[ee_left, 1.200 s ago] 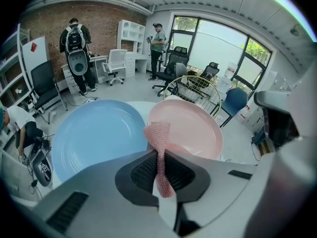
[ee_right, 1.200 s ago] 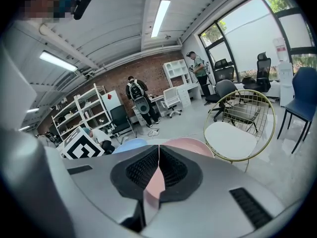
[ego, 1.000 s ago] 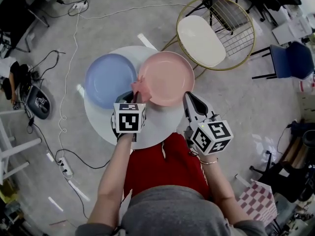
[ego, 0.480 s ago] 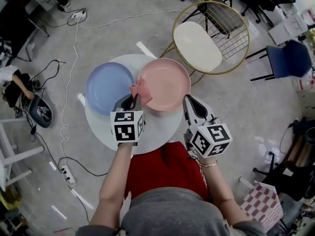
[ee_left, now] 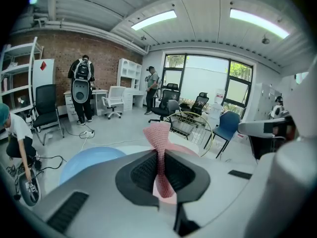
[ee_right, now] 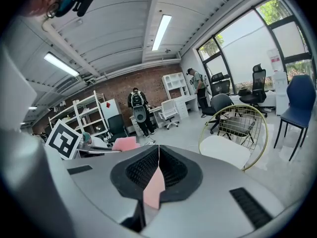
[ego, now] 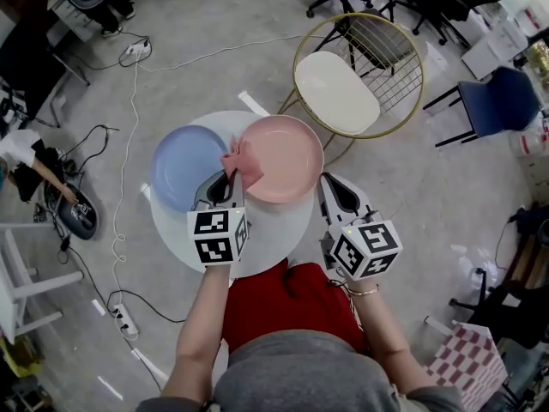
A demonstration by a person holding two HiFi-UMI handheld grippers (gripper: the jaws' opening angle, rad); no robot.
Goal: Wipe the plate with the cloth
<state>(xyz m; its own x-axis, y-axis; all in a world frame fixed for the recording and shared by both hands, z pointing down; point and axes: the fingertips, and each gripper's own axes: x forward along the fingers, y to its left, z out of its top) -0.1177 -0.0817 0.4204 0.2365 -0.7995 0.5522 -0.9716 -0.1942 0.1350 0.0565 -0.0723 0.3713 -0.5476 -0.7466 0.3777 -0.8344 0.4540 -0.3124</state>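
Nearest me are my two grippers, one in each hand, each with its marker cube. The left gripper [ego: 225,187] is clenched on the one pink cloth [ego: 240,160]. In the left gripper view the knitted fabric is pinched upright between the jaws and fans out above them. The right gripper [ego: 329,183] has its jaws pressed together with nothing clamped between them. In its own view only a wedge of pink shows through the slot below the meeting tips.

Both hang over the near part of a single round white table [ego: 274,221]. Two plates sit side by side on it, their rims touching or nearly so: a blue plate [ego: 184,168] to the left and a pink plate [ego: 287,161] to the right. The cloth hangs over the near-left rim of the pink plate, right where the two plates meet. I can't tell whether it touches the surface. The right gripper's tips are just beside that plate's near-right edge.

Beyond the table stands one gold wire chair [ego: 336,93] with a white seat pad. Farther back, the left gripper view shows two people standing and a third crouching at the left edge.
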